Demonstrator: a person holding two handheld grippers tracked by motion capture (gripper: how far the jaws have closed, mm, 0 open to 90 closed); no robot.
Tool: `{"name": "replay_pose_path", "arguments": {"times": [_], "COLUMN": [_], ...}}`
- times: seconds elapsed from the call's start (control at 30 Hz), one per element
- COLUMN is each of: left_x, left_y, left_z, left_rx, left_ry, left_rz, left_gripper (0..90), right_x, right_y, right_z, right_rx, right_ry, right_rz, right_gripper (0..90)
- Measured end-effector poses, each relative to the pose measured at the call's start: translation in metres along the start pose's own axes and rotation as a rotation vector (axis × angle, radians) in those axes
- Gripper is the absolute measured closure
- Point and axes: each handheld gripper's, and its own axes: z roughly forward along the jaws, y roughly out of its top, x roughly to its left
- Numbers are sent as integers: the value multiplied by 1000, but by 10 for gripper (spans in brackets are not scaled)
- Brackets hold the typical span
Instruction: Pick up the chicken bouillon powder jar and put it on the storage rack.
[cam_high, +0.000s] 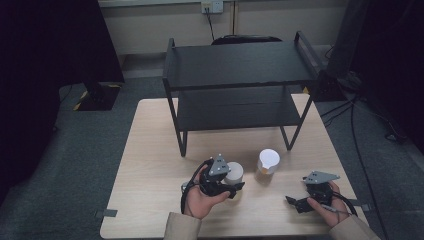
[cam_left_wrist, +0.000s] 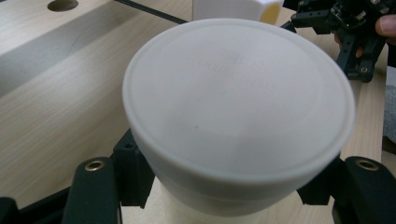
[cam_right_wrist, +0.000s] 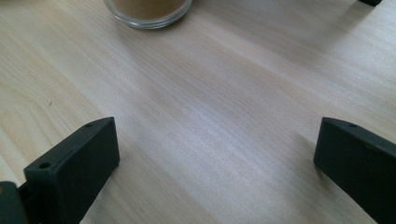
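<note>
The left gripper (cam_high: 235, 188) fingers hug the round white plastic jar (cam_left_wrist: 238, 116), so lift it straight and slow while the right gripper (cam_right_wrist: 217, 158) fingers wait wide open.

A light wooden table (cam_high: 150, 165) occupies the centre of the high view. A black two-tier metal rack (cam_high: 235, 85) stands on its far half. Two white-lidded jars stand in front of the rack: one (cam_high: 234, 172) at lower centre, one (cam_high: 268, 164) just right of it.
</note>
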Motion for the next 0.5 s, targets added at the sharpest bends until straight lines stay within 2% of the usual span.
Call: {"name": "replay_pose_path", "arguments": {"times": [0.5], "left_x": [11], "left_y": [34], "left_z": [-10], "left_rx": [-34], "left_ry": [9], "left_rz": [-3], "left_gripper": [346], "right_x": [0], "right_y": [0], "right_z": [0], "right_rx": [0], "right_ry": [-1], "right_rz": [1], "right_gripper": [0]}}
